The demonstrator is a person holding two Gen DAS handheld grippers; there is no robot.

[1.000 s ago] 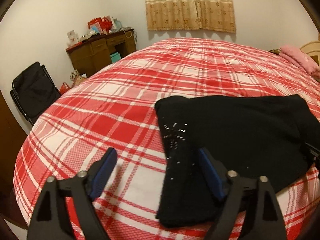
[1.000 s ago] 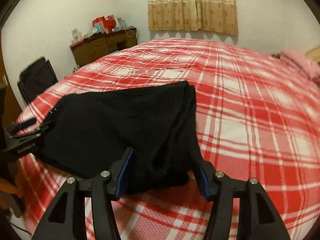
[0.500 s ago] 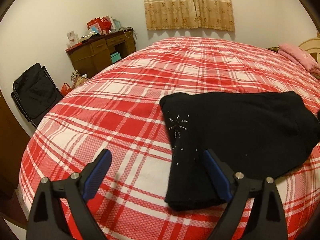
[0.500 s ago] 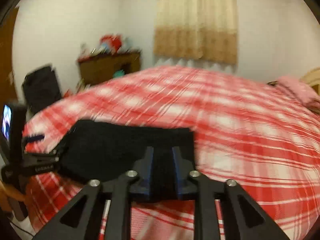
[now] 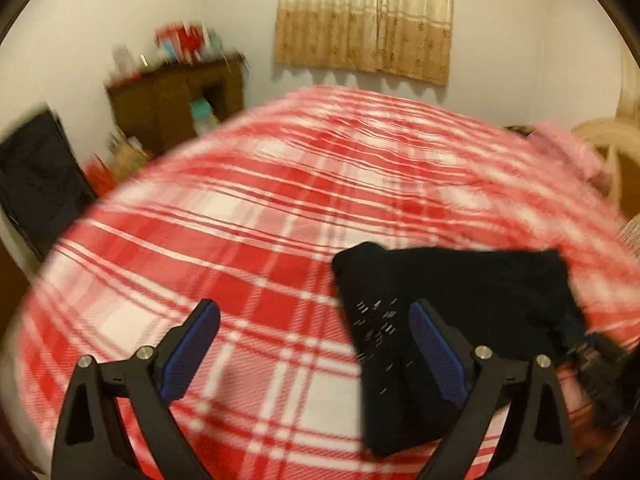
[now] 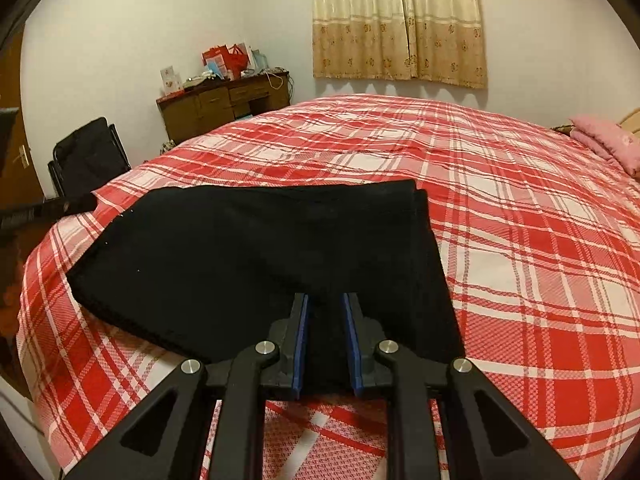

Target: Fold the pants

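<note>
Black folded pants [image 6: 260,248] lie across the near side of the red plaid bed cover [image 6: 520,220]. My right gripper [image 6: 325,300] is shut on a pinch of cloth at their near edge, toward the right end. In the left wrist view the pants [image 5: 460,292] show small shiny studs at their left end. My left gripper [image 5: 314,312] hovers over that end, jaws wide and still opening, gripping nothing. Its right finger [image 5: 436,344] overlaps the cloth, and mostly bed cover shows between the fingers. That view is motion-blurred.
A brown wooden desk [image 6: 224,104] with clutter on top stands against the far wall, with a black folding chair [image 6: 88,156] to its left. A pink pillow [image 6: 608,140] lies at the bed's far right. A beige curtain [image 6: 400,20] hangs behind.
My right gripper's jaws closed from wide apart onto the near edge of the pants. My left gripper drew back and rose from the studded end, and the pants now look smaller in its view.
</note>
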